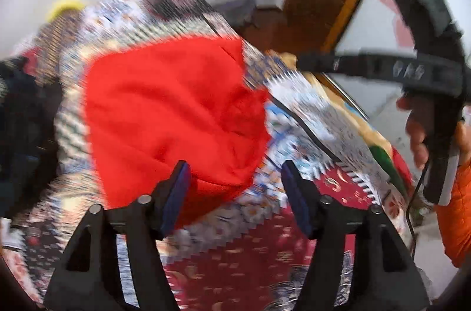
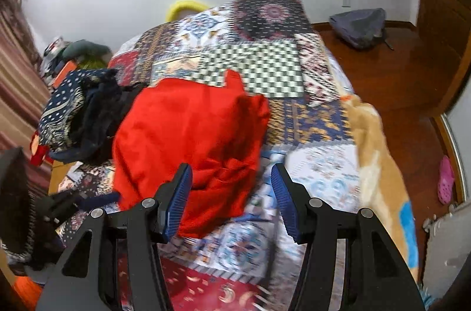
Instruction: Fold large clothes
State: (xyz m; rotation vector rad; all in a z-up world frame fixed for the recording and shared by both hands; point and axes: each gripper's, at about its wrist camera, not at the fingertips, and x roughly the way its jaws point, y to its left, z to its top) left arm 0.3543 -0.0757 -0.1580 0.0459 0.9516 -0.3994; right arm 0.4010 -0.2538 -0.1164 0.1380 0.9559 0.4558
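A large red garment (image 1: pixel 173 111) lies folded in a loose heap on the patterned bedspread (image 1: pixel 265 246). It also shows in the right wrist view (image 2: pixel 191 140). My left gripper (image 1: pixel 234 184) is open and empty, held just above the garment's near edge. My right gripper (image 2: pixel 231 187) is open and empty, also just short of the garment's near edge. The right gripper's body (image 1: pixel 426 69) shows at the right of the left wrist view, held by a hand in an orange sleeve. The left gripper (image 2: pixel 67 200) shows dimly at the left of the right wrist view.
A pile of dark and blue patterned clothes (image 2: pixel 79 116) lies left of the red garment. A tan blanket (image 2: pixel 379 164) hangs over the bed's right edge. A grey bag (image 2: pixel 359 25) and a pink shoe (image 2: pixel 446 178) lie on the wooden floor (image 2: pixel 391 69).
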